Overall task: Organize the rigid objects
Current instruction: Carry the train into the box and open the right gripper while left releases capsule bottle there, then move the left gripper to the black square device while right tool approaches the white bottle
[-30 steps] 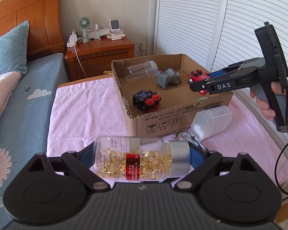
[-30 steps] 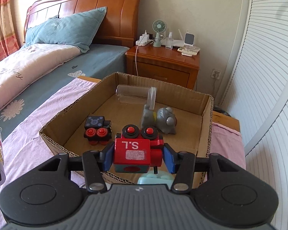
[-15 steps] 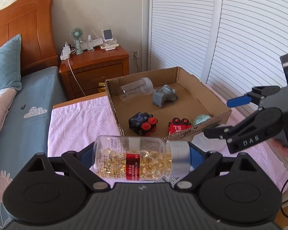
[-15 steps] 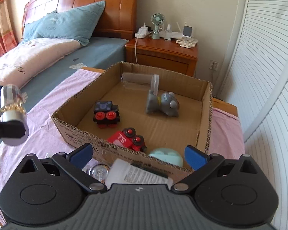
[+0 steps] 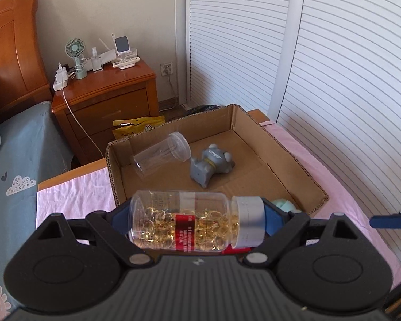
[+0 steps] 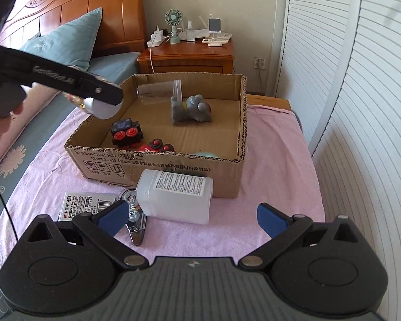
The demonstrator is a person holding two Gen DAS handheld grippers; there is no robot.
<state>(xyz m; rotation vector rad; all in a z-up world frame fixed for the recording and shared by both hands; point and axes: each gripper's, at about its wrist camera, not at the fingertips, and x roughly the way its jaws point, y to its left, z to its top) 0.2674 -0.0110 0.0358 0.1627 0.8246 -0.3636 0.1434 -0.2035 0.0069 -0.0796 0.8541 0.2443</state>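
Holding the pill bottle sideways, the left gripper is squeezing it end to end — one blue pad on the clear bottom, the other on the grey cap. The bottle's long side is running across from left to right, the same way the pads are facing each other. It is hanging in the air at the near left part of the cardboard box, with the open box lying ahead of it and below it. In the right wrist view, the bottle's grey cap is showing over the left wall of the box. So the way to go looks short: forward a little and then down. Inside the box, a clear jar is lying on its side at the back, with a grey toy animal just beside it. A black toy with red buttons and a red toy are sitting near the front wall. There is bare cardboard floor between the toys, so the bottle can likely go there lying flat. The right gripper is standing wide apart with nothing between its pads. It is pointing at the white bottle, which is lying on its side on the pink cloth, just outside the front wall of the box. That bottle's long side is also running left to right, between the two blue pads but farther ahead. A tape roller and a small packet are lying to its left — both nearer to the right gripper than to the left one.
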